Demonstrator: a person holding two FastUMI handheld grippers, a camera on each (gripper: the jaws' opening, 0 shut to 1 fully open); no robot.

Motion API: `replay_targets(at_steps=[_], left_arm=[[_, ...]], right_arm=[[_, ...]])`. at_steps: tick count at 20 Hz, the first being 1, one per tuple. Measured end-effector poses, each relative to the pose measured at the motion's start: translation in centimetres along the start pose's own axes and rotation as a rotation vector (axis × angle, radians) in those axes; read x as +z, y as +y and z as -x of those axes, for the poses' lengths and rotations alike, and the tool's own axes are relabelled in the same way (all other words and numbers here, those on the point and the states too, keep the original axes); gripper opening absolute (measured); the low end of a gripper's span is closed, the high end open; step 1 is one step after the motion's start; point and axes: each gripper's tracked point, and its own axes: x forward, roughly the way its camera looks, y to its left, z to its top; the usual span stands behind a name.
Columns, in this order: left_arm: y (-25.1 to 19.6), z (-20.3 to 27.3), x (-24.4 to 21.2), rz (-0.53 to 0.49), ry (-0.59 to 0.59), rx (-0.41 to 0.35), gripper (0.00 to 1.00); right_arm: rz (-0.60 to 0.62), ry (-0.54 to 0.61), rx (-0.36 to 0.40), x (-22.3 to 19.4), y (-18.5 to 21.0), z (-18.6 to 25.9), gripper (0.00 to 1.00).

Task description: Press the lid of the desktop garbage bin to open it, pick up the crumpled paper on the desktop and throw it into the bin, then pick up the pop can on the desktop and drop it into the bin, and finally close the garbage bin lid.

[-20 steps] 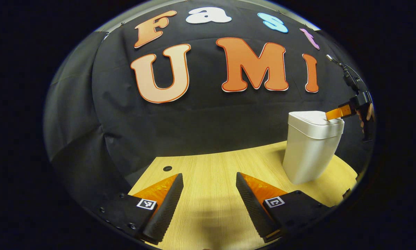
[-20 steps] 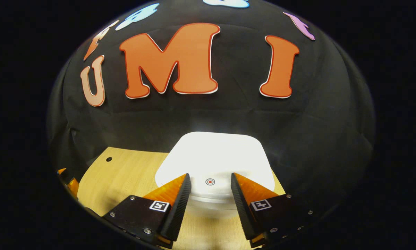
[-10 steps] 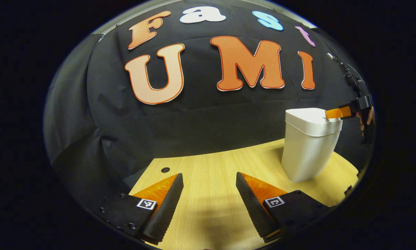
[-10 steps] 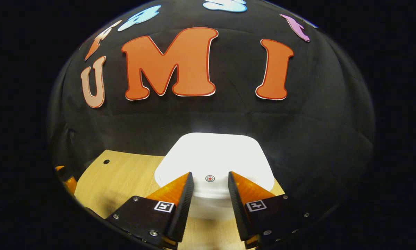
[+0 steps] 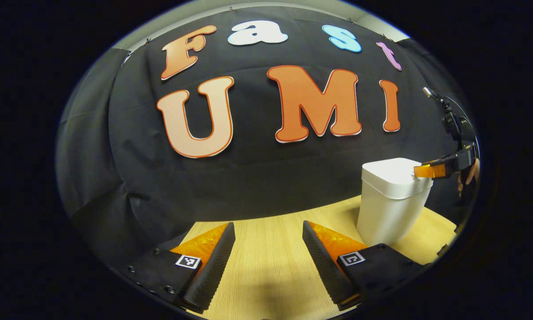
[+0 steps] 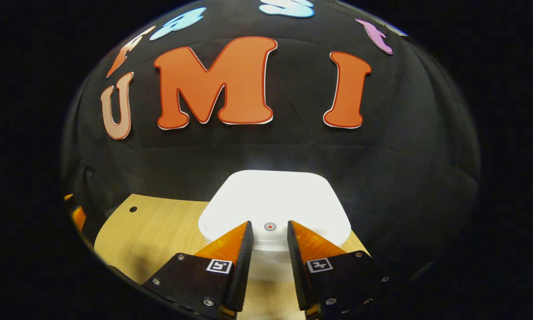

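My left gripper (image 5: 268,249): I hold it low over the desk (image 5: 270,266), fingers wide apart and with nothing between them. It waits aside so the other hand has free room at the bin.

Desk near me: bare light wood in both views. I see no crumpled paper and no pop can on the part that shows; where they are, I cannot tell.

My right gripper (image 6: 268,242): its fingers are nearly together, with only a narrow gap, and they grip nothing. I keep them so narrow because, I think, the two tips must work as one blunt point for pressing, not for taking.

Aim: the tips stand just at the near edge of the lid (image 6: 273,198), on both sides of a small red ring mark (image 6: 270,226). I judge this mark is the place to press.

Contact: in the left gripper view my right gripper (image 5: 426,170) lies at the lid's corner, almost level; if it already touches, I cannot say.

Garbage bin (image 5: 388,209): white, upright, at the far side of the desk before the black cloth wall (image 5: 257,186). The lid lies flat and shut.

Stage: a shut lid with no rubbish in sight fits both a press to open and a lid just closed at the end.
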Motion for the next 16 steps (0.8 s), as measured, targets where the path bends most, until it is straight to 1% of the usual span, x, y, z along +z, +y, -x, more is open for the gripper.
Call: replay_targets(at_steps=[1, 4, 6, 7, 8, 9, 10, 11, 12, 13, 14, 15, 16], left_arm=[[0.0, 0.0, 0.9, 0.004, -0.018, -0.004, 0.96], [0.0, 0.1, 3.7, 0.01, -0.07, -0.015, 0.97], [-0.1, 0.0, 4.9, 0.01, -0.091, -0.019, 0.97], [-0.1, 0.2, 5.4, 0.009, -0.101, -0.02, 0.92], [-0.2, 0.5, 5.8, 0.008, -0.109, -0.022, 0.97], [-0.2, 0.8, 6.1, 0.006, -0.118, -0.02, 0.97], [-0.2, 0.9, 6.2, 0.004, -0.124, -0.017, 0.92], [-0.1, 1.1, 6.5, 0.005, -0.134, -0.013, 0.97], [-0.2, 1.1, 6.6, 0.01, -0.14, -0.012, 0.97], [-0.2, 1.4, 6.7, 0.017, -0.145, -0.01, 0.96], [-0.2, 1.5, 6.8, 0.026, -0.148, -0.01, 0.96], [-0.2, 1.7, 6.7, 0.035, -0.15, -0.006, 0.96], [-0.1, 1.9, 6.6, 0.043, -0.157, -0.005, 1.0]], right_arm=[[0.005, 0.004, -0.003, -0.2, 0.0, 0.1, 0.46], [0.0, 0.016, 0.009, -1.0, 0.9, 0.9, 0.46], [-0.006, -0.007, 0.022, -0.9, 1.7, 1.2, 0.48], [-0.01, -0.019, 0.033, -0.9, 2.2, 1.7, 0.49], [-0.012, -0.038, 0.045, -0.5, 2.7, 2.1, 0.51], [-0.008, -0.06, 0.053, -0.3, 3.2, 2.5, 0.52], [0.001, -0.084, 0.057, 0.1, 3.6, 3.0, 0.53], [0.012, -0.109, 0.064, 0.4, 4.2, 3.4, 0.55], [0.024, -0.135, 0.072, 0.6, 4.7, 3.9, 0.63], [0.035, -0.16, 0.079, 0.8, 5.3, 4.3, 0.68], [0.048, -0.181, 0.09, 0.9, 6.0, 4.8, 0.77], [0.062, -0.2, 0.098, 1.0, 6.6, 5.1, 0.75], [0.079, -0.215, 0.109, 0.9, 7.3, 5.5, 0.84]])
